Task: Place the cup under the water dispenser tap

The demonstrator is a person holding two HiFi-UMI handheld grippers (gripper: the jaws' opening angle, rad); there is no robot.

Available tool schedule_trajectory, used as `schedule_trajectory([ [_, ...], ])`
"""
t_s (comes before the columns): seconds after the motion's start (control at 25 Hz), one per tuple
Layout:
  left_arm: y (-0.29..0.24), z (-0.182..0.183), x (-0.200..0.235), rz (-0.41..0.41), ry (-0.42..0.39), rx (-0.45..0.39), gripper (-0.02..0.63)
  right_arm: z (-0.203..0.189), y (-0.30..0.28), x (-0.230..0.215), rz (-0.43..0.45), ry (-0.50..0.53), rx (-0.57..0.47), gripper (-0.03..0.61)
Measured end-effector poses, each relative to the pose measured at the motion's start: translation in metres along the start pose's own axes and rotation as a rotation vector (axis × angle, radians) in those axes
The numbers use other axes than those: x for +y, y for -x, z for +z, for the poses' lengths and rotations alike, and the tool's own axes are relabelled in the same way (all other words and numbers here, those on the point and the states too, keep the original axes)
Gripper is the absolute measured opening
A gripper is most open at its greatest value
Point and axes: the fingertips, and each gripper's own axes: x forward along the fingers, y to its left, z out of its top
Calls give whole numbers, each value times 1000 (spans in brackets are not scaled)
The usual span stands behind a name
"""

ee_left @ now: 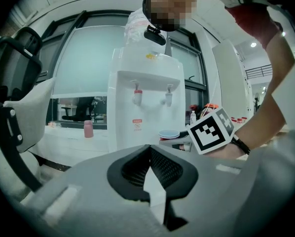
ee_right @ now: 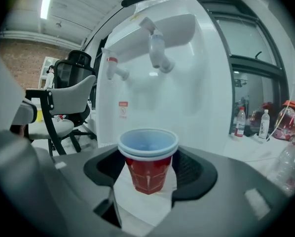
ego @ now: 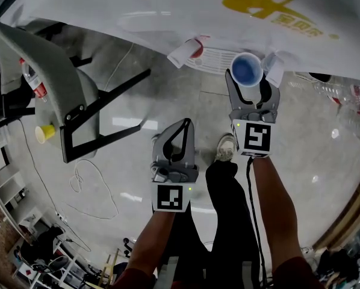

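Right gripper view: the cup [ee_right: 147, 149] was pinched upright between the jaws of the right gripper [ee_right: 148, 168], close before the dispenser [ee_right: 197, 83] and lower than its taps [ee_right: 158, 51]. The left gripper [ee_left: 148, 149] was held farther back, jaws pressed together, empty.

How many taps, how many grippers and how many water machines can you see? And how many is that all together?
Taps: 2
Grippers: 2, the left gripper and the right gripper
Water dispenser: 1
Total: 5
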Motion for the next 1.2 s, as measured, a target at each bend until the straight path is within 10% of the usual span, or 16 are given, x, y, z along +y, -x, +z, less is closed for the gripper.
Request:
schedule_trajectory([
  [1.2,22,32,2,-43,-10,2,-2,-30,52,9,-81,-90,150,377],
])
